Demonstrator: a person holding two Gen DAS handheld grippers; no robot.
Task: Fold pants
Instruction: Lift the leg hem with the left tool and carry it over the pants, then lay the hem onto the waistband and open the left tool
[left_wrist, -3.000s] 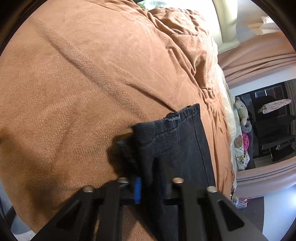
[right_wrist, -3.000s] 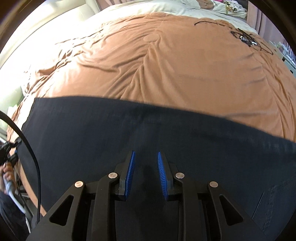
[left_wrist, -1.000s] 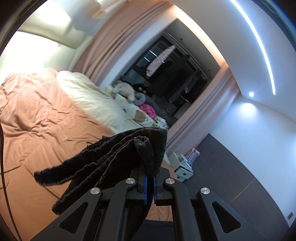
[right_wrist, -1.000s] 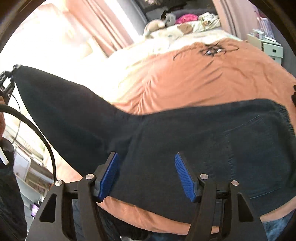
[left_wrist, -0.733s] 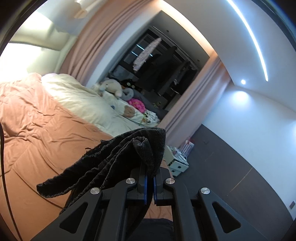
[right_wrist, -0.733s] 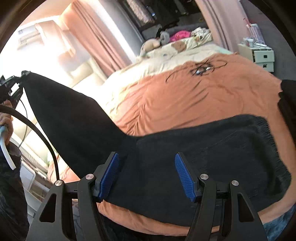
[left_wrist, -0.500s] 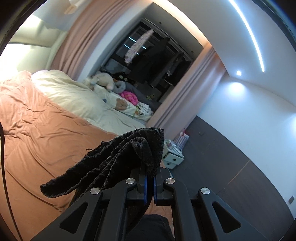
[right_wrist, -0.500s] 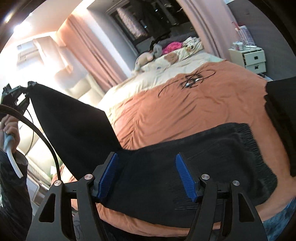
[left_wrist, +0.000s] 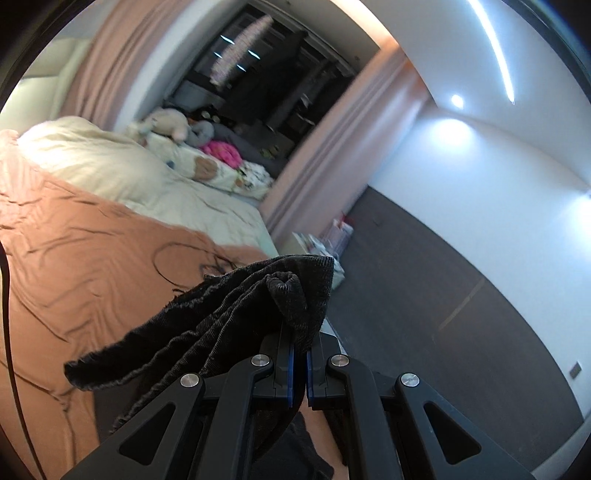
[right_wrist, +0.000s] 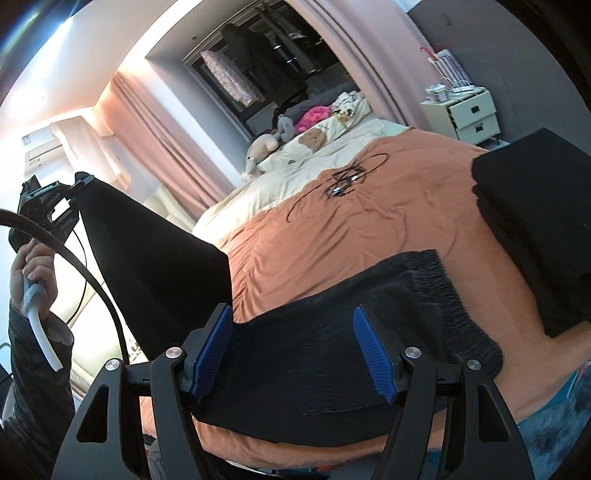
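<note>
The left claw (left_wrist: 299, 373), pinching the pants (right_wrist: 332, 354) by their cuffs, has lifted that end off the bed (right_wrist: 388, 221) and carries it toward the waistband, which lies flat. The right claw (right_wrist: 295, 354), spread and empty, hovers over the pants. The lengthwise fold looks under way.

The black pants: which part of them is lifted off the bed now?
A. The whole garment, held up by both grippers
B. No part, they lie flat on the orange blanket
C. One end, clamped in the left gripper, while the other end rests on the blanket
C: the left gripper is shut on one end of the black pants, while the elastic waistband lies on the orange blanket.
</note>
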